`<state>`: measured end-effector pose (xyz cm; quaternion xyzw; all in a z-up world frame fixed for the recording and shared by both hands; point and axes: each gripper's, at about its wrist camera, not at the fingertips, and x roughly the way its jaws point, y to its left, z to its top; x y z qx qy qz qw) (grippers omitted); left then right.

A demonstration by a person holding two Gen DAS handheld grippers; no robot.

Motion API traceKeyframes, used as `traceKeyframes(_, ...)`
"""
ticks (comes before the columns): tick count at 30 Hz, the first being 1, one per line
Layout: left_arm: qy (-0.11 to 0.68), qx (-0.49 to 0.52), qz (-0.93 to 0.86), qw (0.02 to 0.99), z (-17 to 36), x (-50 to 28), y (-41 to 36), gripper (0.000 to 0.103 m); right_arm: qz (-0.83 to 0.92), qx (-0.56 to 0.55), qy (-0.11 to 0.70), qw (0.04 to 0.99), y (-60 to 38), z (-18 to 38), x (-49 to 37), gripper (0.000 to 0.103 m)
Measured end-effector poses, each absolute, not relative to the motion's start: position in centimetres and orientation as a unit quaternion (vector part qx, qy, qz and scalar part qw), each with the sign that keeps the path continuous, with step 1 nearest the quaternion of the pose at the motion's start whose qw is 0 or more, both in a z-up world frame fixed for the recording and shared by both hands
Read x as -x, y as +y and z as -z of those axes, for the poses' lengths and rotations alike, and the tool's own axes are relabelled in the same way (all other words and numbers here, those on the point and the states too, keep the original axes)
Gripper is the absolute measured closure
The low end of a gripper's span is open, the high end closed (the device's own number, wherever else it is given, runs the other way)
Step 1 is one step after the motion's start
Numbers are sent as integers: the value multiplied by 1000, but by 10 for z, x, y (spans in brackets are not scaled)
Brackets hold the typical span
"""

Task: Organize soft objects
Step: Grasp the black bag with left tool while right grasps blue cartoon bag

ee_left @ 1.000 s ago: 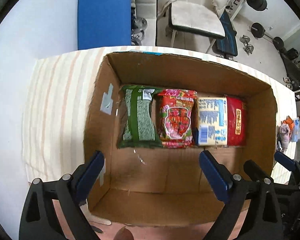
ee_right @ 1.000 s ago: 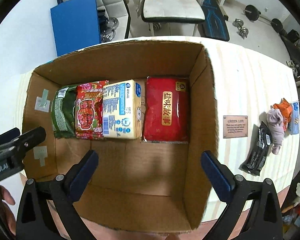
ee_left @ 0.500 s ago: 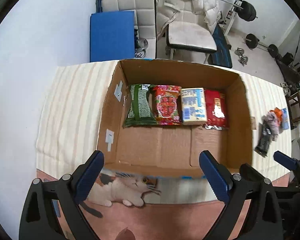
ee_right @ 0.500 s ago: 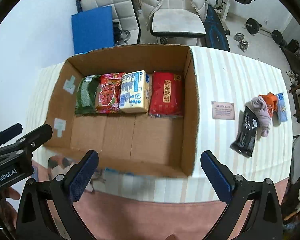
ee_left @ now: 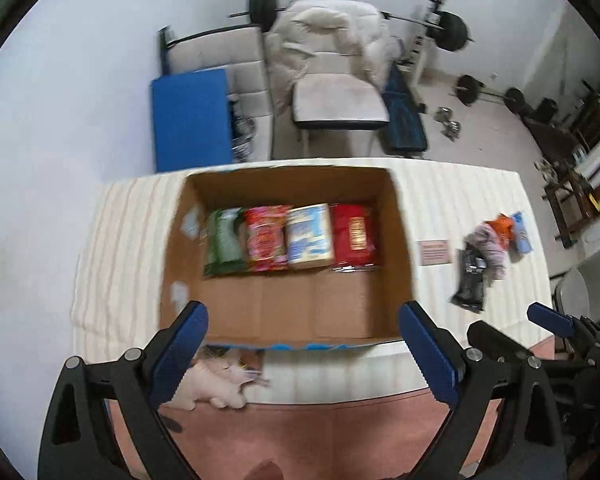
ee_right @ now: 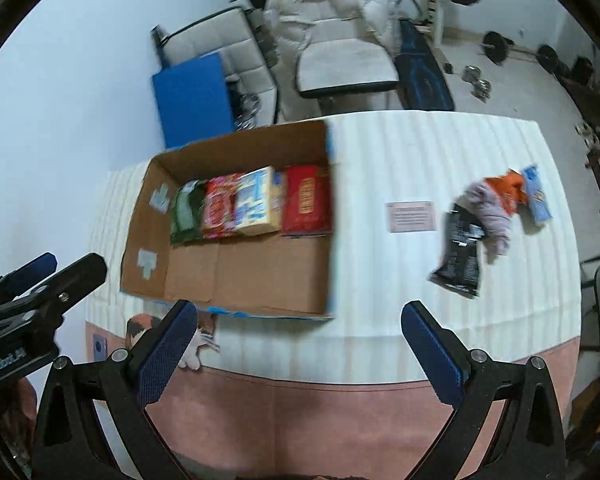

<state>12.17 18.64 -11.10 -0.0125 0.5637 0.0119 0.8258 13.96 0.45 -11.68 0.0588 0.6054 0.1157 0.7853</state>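
**Both grippers hanging open above the table**

The left gripper (ee_left: pixel 302 352) and right gripper (ee_right: pixel 300 350) are gaping wide, gripping nothing. Four packets are lying in a row along the box's (ee_left: pixel 284 312) far wall. A loose pile (ee_right: pixel 496 208) is sitting well right of the box, beside a black packet (ee_right: pixel 460 256).

The cardboard box (ee_left: pixel 288 312) is plain brown with pale tape patches on its left wall. Inside, across the frame's middle, sit a green packet (ee_left: pixel 224 242), a red-and-pink patterned packet (ee_left: pixel 266 238), a cream-and-blue packet (ee_left: pixel 310 236) and a red packet (ee_left: pixel 354 234) with a gold label. The tablecloth (ee_right: pixel 420 152) is cream with faint stripes. At right lie a black packet (ee_right: pixel 458 256), a mauve cloth (ee_right: pixel 492 212), an orange packet (ee_right: pixel 508 192) and a light blue packet (ee_right: pixel 538 196). The gripper pads (ee_right: pixel 430 354) are blue.
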Motion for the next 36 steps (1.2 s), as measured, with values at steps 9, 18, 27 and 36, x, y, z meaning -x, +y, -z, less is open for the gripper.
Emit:
traceKeyframes(9, 618, 1, 97, 780, 168, -168, 33, 5, -6, -103, 613, 783, -175, 121, -169, 0)
traceKeyframes(18, 708, -28, 132, 694, 284, -223, -91, 9, 31, -98, 649, 754, -321, 178, -220, 0)
traceKeyframes(27, 771, -2, 106, 628, 377, -244, -123, 9, -30, -97, 697, 710, -380, 277, -316, 0)
traceKeyframes(36, 791, 0, 81, 606, 412, -239, -125, 10, -126, -82, 742, 653, -379, 370, -384, 0)
